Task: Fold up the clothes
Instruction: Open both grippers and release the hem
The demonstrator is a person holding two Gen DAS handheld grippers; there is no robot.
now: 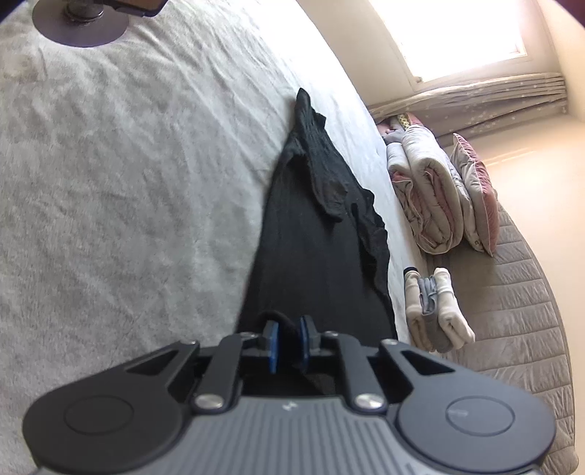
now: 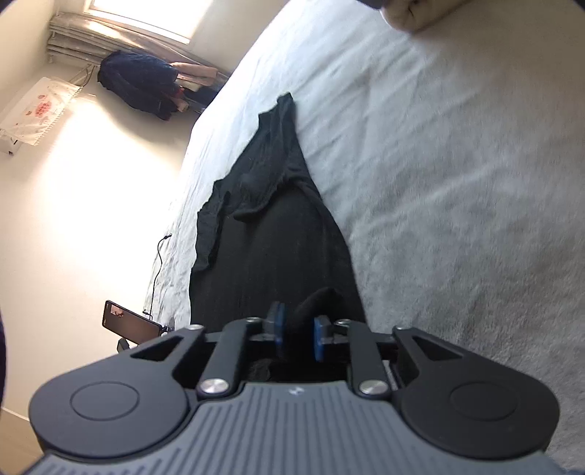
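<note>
A black garment (image 1: 310,255) lies stretched in a long strip on the pale fleece blanket (image 1: 128,182) of a bed, its far end bunched with a sleeve folded over. My left gripper (image 1: 288,338) is at the near end, its blue pads close together with a fold of the black cloth pinched between them. In the right wrist view the same garment (image 2: 274,248) runs away from my right gripper (image 2: 299,334). Its jaws stand apart, and a raised fold of the cloth sits loose between the pads (image 2: 320,341).
Beside the bed on a grey quilted mattress (image 1: 512,310) lie a rolled duvet with a pink pillow (image 1: 431,197) and small folded pale clothes (image 1: 435,310). A round stand base (image 1: 80,22) rests on the blanket. A phone on a holder (image 2: 131,323) stands by the bed's other side.
</note>
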